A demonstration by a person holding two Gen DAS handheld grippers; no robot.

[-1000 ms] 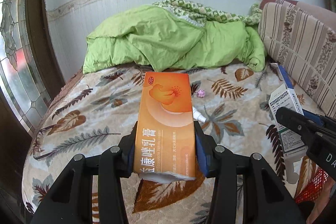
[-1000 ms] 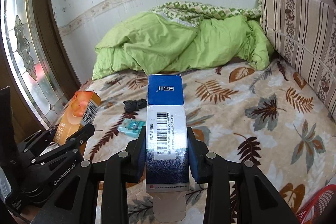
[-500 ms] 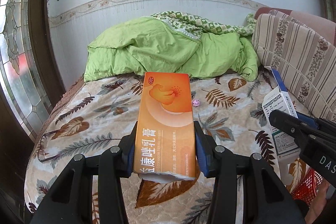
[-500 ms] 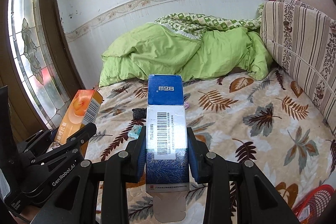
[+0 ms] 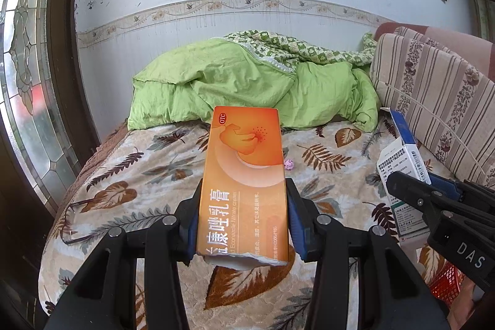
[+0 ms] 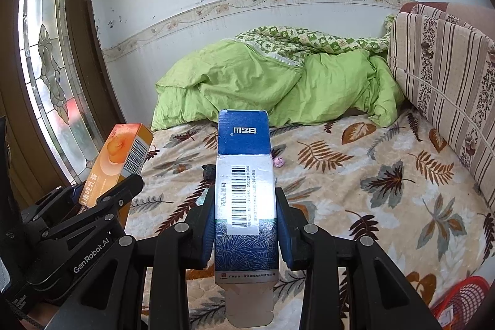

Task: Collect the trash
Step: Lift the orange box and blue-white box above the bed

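Observation:
My left gripper is shut on an orange medicine box, held lengthwise above the leaf-patterned bed; the same orange medicine box appears at the left of the right wrist view. My right gripper is shut on a blue and white carton with a barcode and an open end flap. That blue and white carton shows at the right of the left wrist view. A small pink wad lies on the bed, and the pink wad sits just right of the carton. A dark scrap lies partly hidden behind the carton.
A red mesh basket sits low at the right, off the bed's near edge. A green duvet is piled at the far end. A striped cushion lines the right side, and a stained-glass door stands on the left.
Both grippers have risen with their boxes still gripped. More of the wall, its switches and a picture frame has come into view, and the bed sits lower in both views.

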